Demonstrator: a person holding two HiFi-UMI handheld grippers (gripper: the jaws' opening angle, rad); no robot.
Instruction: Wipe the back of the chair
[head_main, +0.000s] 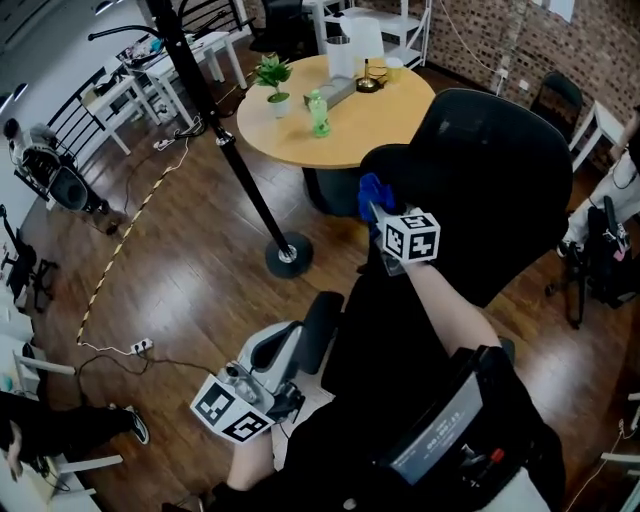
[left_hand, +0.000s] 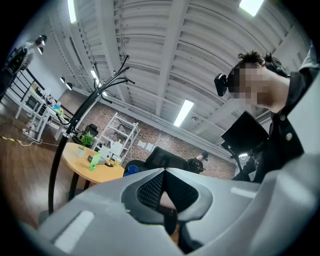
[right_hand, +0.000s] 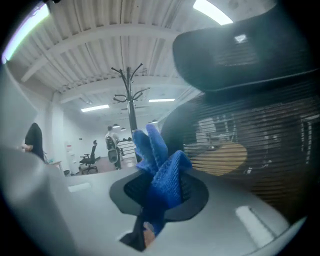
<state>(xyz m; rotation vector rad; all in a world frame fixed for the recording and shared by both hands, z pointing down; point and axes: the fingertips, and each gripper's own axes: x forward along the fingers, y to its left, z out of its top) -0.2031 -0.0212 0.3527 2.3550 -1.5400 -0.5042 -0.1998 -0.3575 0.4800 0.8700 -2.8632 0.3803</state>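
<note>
A black office chair stands at the centre right of the head view, its mesh back (head_main: 500, 190) facing me. My right gripper (head_main: 384, 220) is shut on a blue cloth (head_main: 372, 193) at the left edge of that back. In the right gripper view the cloth (right_hand: 162, 167) bunches up out of the right gripper (right_hand: 160, 192), with the mesh back (right_hand: 250, 135) close on the right and the headrest (right_hand: 235, 50) above. My left gripper (head_main: 283, 343) hangs low beside the black armrest (head_main: 320, 328). In its own view the left gripper (left_hand: 164, 189) is shut on nothing.
A round wooden table (head_main: 385, 125) behind the chair carries a potted plant (head_main: 272, 78) and a green bottle (head_main: 319, 113). A black coat-stand pole (head_main: 222, 135) leans across to its base (head_main: 288, 255). A cable (head_main: 120, 250) trails over the wooden floor.
</note>
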